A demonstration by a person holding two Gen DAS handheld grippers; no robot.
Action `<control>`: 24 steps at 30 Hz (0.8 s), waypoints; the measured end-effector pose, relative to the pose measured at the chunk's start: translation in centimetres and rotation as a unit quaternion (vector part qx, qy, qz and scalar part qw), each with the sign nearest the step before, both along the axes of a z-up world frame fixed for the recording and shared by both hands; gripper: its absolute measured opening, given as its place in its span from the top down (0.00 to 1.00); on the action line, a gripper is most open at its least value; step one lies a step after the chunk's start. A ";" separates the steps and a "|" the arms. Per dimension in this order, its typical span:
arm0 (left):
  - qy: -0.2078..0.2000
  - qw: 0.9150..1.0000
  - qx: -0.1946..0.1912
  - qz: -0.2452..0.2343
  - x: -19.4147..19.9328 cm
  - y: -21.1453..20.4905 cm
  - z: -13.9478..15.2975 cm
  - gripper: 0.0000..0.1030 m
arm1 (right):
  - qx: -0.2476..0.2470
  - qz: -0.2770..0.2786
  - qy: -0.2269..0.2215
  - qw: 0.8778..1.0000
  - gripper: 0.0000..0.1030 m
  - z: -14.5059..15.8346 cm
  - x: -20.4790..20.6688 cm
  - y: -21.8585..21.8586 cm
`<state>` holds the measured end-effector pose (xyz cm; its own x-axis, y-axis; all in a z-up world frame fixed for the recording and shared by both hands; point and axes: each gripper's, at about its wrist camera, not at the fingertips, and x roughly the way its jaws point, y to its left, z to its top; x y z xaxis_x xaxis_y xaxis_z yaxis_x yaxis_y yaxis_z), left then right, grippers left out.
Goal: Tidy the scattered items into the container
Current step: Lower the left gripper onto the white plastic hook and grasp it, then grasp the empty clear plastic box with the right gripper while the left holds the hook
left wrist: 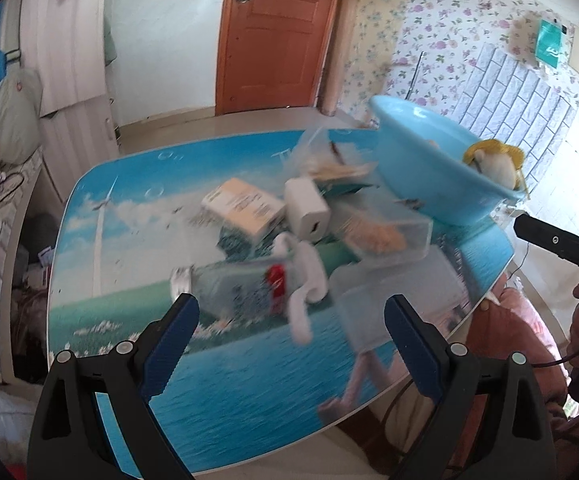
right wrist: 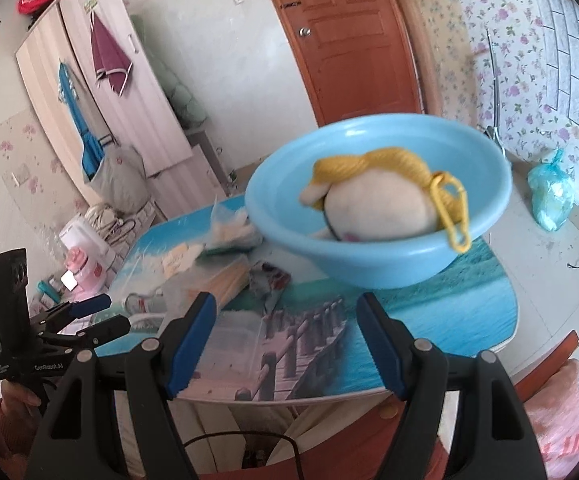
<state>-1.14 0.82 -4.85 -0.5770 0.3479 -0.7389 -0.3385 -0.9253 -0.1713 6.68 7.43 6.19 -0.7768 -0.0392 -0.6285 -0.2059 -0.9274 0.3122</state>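
A light blue bowl [right wrist: 373, 248] stands on the table and holds a white plush doll with yellow yarn hair [right wrist: 381, 208]; it also shows in the left wrist view [left wrist: 429, 176]. Scattered items lie beside it: a white charger [left wrist: 307, 208], a beige box [left wrist: 245, 208], a clear plastic box [left wrist: 385, 228], a white cable [left wrist: 305, 280] and a plastic bottle [left wrist: 237, 292]. My left gripper [left wrist: 291, 316] is open and empty, just short of the bottle and cable. My right gripper [right wrist: 287, 320] is open and empty, in front of the bowl.
The table [left wrist: 169, 248] has a blue seascape print and rounded edges. An orange door [left wrist: 277, 32] and a wardrobe [right wrist: 101, 92] stand behind. A blue plastic bag [right wrist: 549, 196] lies on the floor at the right. A pink appliance [right wrist: 85, 268] stands left of the table.
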 end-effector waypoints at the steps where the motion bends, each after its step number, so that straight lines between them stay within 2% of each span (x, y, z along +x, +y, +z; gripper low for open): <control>1: -0.002 1.000 0.002 -0.003 0.0 -0.2 -0.1 0.09 | 0.001 0.001 -0.005 1.000 0.29 -0.2 -0.1 -0.2; 3: 0.001 1.000 0.013 -0.013 0.4 -0.5 -0.2 0.14 | 0.001 0.004 -0.012 1.000 0.29 -0.6 -0.4 -0.5; 5: -0.001 1.000 0.015 -0.021 0.5 -0.5 -0.4 0.36 | 0.002 0.007 -0.020 1.000 0.26 -0.9 -0.6 -0.9; 7: -0.013 0.999 0.020 -0.028 0.2 -0.5 -0.9 0.46 | 0.003 0.012 -0.030 0.999 0.22 -1.3 -0.9 -1.3; 8: -0.016 0.999 0.023 -0.029 0.2 -0.6 -1.0 0.49 | 0.002 0.014 -0.033 0.999 0.21 -1.5 -1.1 -1.4; 12: -0.025 0.998 0.038 -0.035 0.0 -0.6 -1.3 0.51 | 0.002 0.027 -0.045 0.999 0.21 -2.0 -1.6 -2.5; 14: -0.028 0.998 0.046 -0.043 -0.2 -0.4 -1.4 0.62 | 0.004 0.033 -0.050 0.998 0.21 -2.2 -1.9 -2.9; 15: -0.029 0.997 0.051 -0.047 -0.3 -0.3 -1.4 0.64 | 0.005 0.037 -0.053 0.998 0.21 -2.3 -2.0 -3.2; 20: -0.031 0.996 0.070 -0.053 -0.9 -0.1 -1.3 0.88 | 0.014 0.062 -0.073 0.995 0.18 -3.0 -3.1 -4.8; 22: -0.027 0.996 0.071 -0.052 -1.0 -0.3 -1.1 0.92 | 0.021 0.068 -0.083 0.994 0.13 -3.4 -3.5 -5.5; 24: -0.025 0.995 0.076 -0.054 -0.9 -0.7 -1.0 0.92 | 0.025 0.077 -0.090 0.993 0.10 -3.7 -3.8 -6.1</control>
<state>-2.02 0.17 -5.85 -0.4934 0.5162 -0.7000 -0.4224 -0.8458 -0.3260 2.91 1.29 2.50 -0.6393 -0.1136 -0.7605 -0.1083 -0.9659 0.2353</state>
